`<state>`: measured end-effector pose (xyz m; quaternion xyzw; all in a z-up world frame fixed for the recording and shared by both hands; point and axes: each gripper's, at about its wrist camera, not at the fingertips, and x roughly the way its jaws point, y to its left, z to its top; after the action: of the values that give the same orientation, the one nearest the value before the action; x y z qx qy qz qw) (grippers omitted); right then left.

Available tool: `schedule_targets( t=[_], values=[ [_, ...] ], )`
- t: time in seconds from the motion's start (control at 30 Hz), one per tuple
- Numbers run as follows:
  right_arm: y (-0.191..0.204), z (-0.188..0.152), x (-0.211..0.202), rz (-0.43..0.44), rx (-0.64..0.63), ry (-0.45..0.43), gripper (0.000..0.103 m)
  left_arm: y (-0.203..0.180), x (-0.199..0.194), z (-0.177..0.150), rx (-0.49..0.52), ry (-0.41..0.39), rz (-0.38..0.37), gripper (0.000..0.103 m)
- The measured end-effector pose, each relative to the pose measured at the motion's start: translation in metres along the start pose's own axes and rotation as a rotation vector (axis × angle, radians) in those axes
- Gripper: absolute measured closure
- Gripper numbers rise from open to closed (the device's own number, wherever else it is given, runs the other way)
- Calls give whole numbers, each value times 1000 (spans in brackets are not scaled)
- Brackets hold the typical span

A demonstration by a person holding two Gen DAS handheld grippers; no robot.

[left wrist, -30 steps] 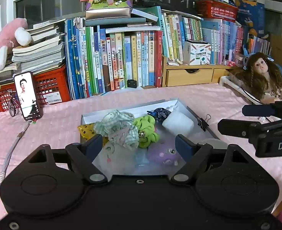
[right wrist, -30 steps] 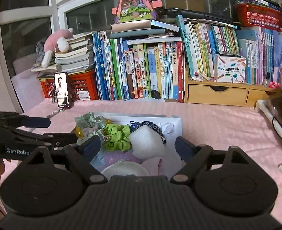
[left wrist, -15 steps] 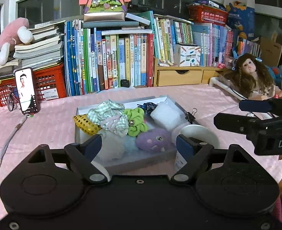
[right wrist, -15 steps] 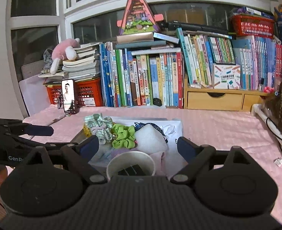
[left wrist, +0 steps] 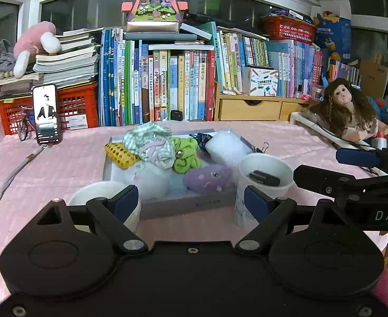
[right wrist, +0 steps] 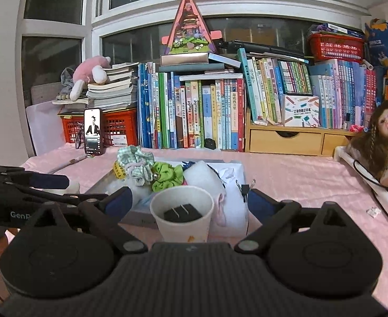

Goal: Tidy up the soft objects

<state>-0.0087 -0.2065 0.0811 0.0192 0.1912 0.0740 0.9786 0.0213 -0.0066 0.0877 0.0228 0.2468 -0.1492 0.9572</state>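
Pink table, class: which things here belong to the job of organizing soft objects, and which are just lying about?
Job: tray, green scrunchie, checked scrunchie, purple plush, two paper cups.

Lying about: phone, doll, books, binder clip.

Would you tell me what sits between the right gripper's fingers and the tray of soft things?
A white paper cup with a dark block inside stands there, just before the tray, clearest in the right wrist view.

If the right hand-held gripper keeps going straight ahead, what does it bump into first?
Most likely the white paper cup standing between its open fingers, with a dark block inside. Behind it sits the tray of soft things. How near the cup is I can't judge.
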Motion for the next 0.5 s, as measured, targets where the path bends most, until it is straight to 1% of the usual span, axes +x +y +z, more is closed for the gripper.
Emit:
schedule_targets(
  t=[0.17,0.3,0.5],
  values=[
    [1,-15,-1,-19,-2,12,5,-4,-7,-16,14,-8,29,16],
    [1,-24,-1,-26,6,24,5,-9,-14,-29,40,-40,66,16],
    [-3,-32,-5,-33,24,26,5,-9,-17,-35,20,-43,50,16]
  ],
)
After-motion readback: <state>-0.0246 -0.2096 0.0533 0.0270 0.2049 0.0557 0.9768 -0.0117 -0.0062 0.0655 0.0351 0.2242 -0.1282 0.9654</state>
